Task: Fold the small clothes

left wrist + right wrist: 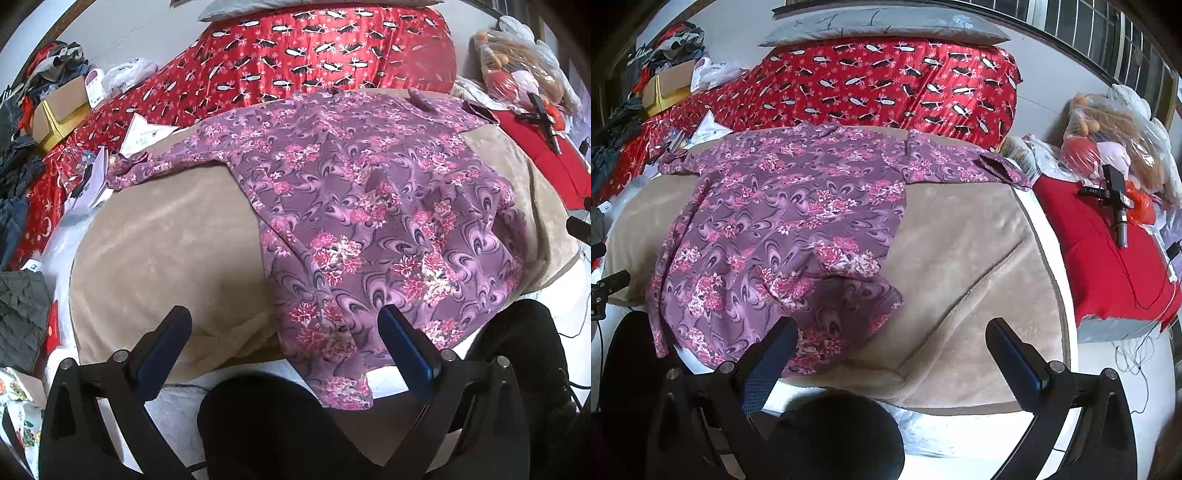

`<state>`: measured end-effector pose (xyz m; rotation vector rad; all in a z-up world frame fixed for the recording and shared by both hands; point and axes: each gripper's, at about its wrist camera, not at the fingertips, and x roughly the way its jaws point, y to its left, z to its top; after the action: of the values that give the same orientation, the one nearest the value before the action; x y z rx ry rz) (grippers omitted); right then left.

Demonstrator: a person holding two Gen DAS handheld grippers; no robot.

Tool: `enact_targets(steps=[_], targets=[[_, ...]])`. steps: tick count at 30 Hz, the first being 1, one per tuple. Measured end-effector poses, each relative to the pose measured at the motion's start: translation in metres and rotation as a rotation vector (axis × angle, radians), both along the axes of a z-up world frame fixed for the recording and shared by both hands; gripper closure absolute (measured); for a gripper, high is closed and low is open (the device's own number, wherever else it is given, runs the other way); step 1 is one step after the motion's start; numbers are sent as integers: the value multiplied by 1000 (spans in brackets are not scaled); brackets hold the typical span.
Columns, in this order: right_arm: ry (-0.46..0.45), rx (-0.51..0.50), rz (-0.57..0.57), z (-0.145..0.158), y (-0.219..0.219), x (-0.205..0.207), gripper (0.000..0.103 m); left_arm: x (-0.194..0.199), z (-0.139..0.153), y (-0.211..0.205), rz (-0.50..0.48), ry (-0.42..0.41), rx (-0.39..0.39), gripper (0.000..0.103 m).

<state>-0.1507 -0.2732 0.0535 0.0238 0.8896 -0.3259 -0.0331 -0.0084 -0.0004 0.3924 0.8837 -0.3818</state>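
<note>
Two tools showed at the bottom of their views, each with its blue-padded fingers spread wide and gripping nothing: the left tool [284, 326] low in the left wrist view, the right tool [892, 338] low in the right wrist view. A purple flowered shirt [369, 206] lay spread flat on a beige blanket [166, 236] on the bed, filling the centre and right of the left wrist view, with its hem hanging over the near edge between the left tool's fingers. In the right wrist view the same shirt [775, 229] sat left of centre, its lower corner folded over on itself, and the right tool's left finger [768, 354] stood in front of its hem.

No writing could be read anywhere; printed paper packets [147, 134] at the left edge of the shirt carried marks too small to make out. An open cardboard box [62, 107] stood at the upper left; its contents could not be made out. A clear plastic bag [1115, 136] at the upper right held stuffed toys. Behind the shirt lay a red patterned quilt [886, 85], and a red cushion [1108, 266] at the right carried a black gadget [1117, 199].
</note>
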Motion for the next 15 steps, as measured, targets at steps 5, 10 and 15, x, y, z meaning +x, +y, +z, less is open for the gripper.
enact_targets(steps=[5,10,15], targets=[[-3,4,2,0,1,-1,1,0,-2,0,1,7,-1,2],[-6,10,3,0,0,0,2,-2,-4,-1,1,12,1,2],[-8,18,3,0,0,0,2,2,-6,0,-1,21,1,2]])
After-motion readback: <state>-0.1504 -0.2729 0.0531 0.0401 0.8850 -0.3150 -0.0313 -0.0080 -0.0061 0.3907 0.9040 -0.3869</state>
